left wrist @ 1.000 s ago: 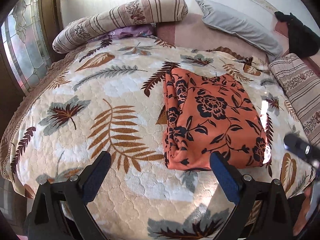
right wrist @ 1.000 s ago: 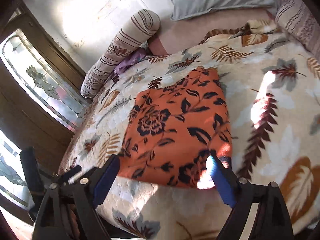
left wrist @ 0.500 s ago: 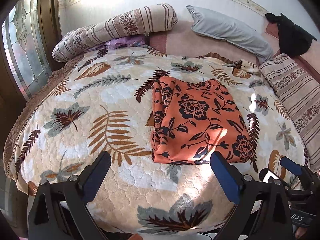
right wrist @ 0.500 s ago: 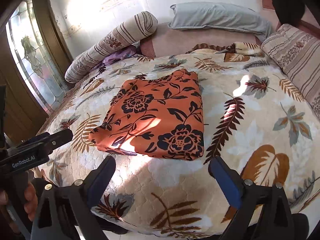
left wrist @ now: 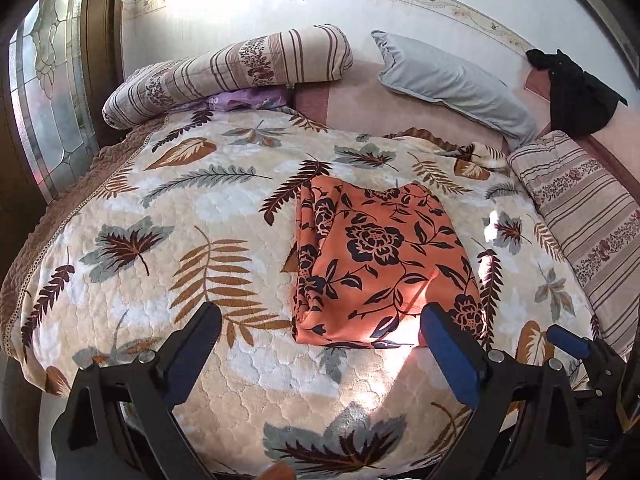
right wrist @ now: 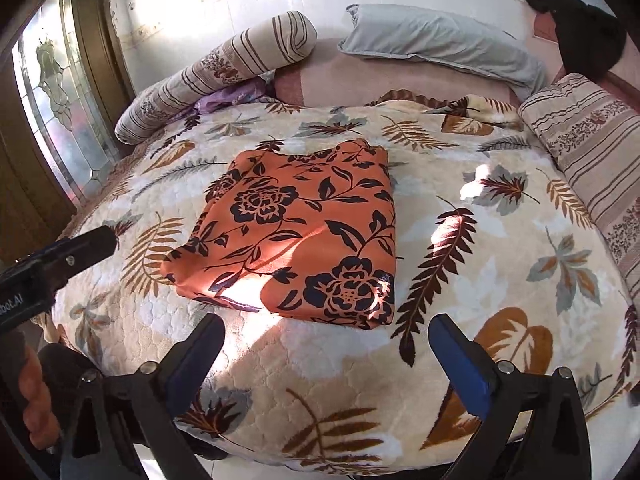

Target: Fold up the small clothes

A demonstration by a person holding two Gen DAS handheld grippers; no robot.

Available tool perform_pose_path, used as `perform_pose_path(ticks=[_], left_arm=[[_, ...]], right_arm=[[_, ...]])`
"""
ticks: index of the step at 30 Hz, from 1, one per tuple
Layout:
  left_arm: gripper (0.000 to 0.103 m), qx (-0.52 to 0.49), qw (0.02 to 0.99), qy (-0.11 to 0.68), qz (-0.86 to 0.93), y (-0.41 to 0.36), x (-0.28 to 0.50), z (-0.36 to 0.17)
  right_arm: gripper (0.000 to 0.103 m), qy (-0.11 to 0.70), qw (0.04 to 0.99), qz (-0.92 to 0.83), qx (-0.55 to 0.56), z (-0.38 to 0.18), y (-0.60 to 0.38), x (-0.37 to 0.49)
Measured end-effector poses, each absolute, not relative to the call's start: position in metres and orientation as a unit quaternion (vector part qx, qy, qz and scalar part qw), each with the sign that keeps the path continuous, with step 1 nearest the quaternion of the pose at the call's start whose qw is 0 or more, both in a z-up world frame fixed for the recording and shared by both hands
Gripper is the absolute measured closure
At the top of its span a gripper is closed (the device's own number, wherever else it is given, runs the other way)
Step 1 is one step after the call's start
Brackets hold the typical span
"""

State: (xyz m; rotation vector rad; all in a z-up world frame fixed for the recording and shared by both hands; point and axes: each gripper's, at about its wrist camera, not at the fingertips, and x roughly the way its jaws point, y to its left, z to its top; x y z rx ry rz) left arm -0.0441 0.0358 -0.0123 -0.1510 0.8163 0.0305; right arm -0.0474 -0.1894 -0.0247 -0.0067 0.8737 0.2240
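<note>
One garment [left wrist: 380, 264] is lying folded into a rough rectangle on the blanket [left wrist: 132, 216], its long axis running from about 6 toward 12 o'clock in the left view and from 7 toward 1 o'clock in the right view. The left gripper [left wrist: 320, 336] is hovering with fingers spread wide and holding nothing; the cloth's near edge is sitting between its tips, toward 1 o'clock, just beyond them. The right gripper [right wrist: 326, 344] is likewise gaping wide and empty, with the near edge at 12 o'clock, close ahead but not touching. Neither seems clearly nearer; the garment's near right corner is lying closest to the right gripper, the layered left edge toward the left one. The fold is looking finished, so any next move would probably be a tidy-up or a lift. Counted: one garment, two grippers, three pillows [left wrist: 452, 80].
</note>
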Motion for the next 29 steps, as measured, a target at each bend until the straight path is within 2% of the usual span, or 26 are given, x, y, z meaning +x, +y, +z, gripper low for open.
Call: perform_pose_path(ticks=[29], left_arm=[[0.002,-0.047,0.921,0.387,0.025,0.026,-0.016,-0.002]], right_arm=[[0.000,0.410,0.908,0.078,-0.045,-0.014,-0.185,-0.030]])
